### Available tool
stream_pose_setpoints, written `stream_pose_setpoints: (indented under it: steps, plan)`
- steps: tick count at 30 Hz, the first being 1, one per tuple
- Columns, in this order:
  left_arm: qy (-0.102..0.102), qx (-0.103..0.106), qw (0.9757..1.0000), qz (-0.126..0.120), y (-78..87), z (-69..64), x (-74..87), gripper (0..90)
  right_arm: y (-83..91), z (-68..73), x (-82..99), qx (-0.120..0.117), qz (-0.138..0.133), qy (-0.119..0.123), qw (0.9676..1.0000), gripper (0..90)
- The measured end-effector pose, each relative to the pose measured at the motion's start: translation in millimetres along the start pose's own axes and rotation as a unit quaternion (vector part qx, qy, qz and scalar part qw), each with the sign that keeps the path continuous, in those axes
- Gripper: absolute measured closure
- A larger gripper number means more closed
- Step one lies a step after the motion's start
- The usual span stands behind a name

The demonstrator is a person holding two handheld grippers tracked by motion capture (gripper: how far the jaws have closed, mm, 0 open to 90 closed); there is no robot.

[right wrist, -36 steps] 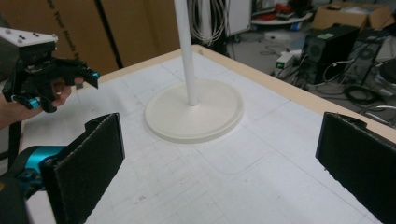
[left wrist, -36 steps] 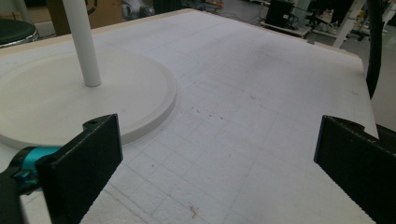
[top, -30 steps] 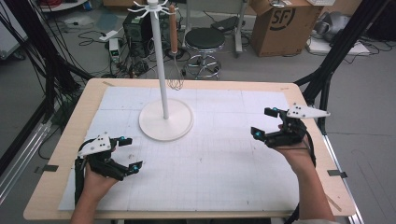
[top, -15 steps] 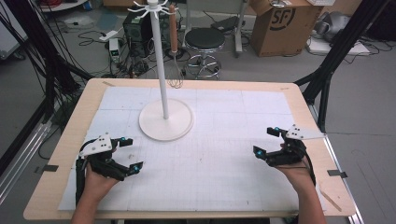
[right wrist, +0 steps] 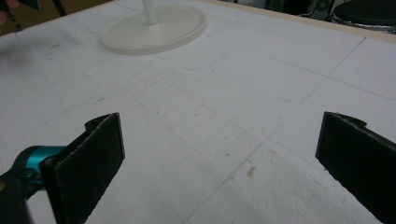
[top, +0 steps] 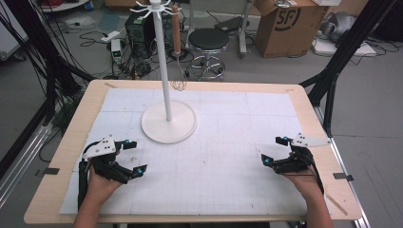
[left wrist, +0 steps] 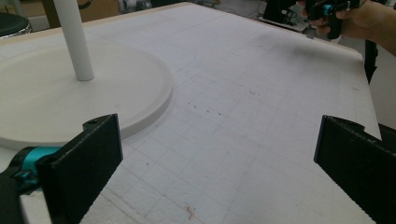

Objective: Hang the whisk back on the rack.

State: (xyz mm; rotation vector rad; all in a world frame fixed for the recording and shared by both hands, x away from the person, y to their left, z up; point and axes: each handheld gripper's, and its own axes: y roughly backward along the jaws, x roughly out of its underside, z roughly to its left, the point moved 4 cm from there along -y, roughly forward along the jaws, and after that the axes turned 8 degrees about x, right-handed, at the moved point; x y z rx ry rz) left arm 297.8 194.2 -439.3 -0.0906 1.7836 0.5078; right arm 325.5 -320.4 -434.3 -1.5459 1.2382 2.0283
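Note:
A white stand [top: 167,71] with a round base [top: 169,124] rises from the middle back of the white gridded mat [top: 214,142]; hooks crown its pole. A wire whisk [top: 177,52] with a wooden handle hangs from one hook. My left gripper [top: 135,156] rests low at the front left, open, nothing between its jaws; its own view shows the base [left wrist: 70,93] close ahead. My right gripper [top: 275,151] sits at the front right, open and empty, facing the stand base [right wrist: 154,28] across the mat. The right gripper [left wrist: 327,11] also appears far off in the left gripper view.
The wooden table [top: 313,118] borders the mat on all sides. Behind the table stand a black stool [top: 208,42], a cardboard box [top: 280,23] and tangled cables on the floor. Black tripod legs [top: 332,71] rise at the right edge.
My right gripper has come down and nearer the front edge, from beside the right rim onto the mat's front right. The left gripper has hardly shifted.

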Motion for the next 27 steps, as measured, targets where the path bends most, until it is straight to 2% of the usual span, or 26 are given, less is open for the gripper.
stream_pose_setpoints:
  steps: [9,22,27]
  plan:
    - [0.0,-0.002,1.0,-0.001,0.3,-2.1,-0.2,1.7,-1.3,2.6,0.7,-0.004,0.003,0.002,1.0,0.5]
    - [0.003,-0.001,1.0,0.001,0.0,-0.5,1.7,1.7,0.8,-1.4,3.1,-0.001,-0.002,-0.016,0.9999,0.5]
    - [0.003,-0.001,1.0,0.003,-0.4,-0.3,2.1,1.7,-1.5,-0.2,3.7,-0.004,0.0,-0.012,0.9999,0.4]
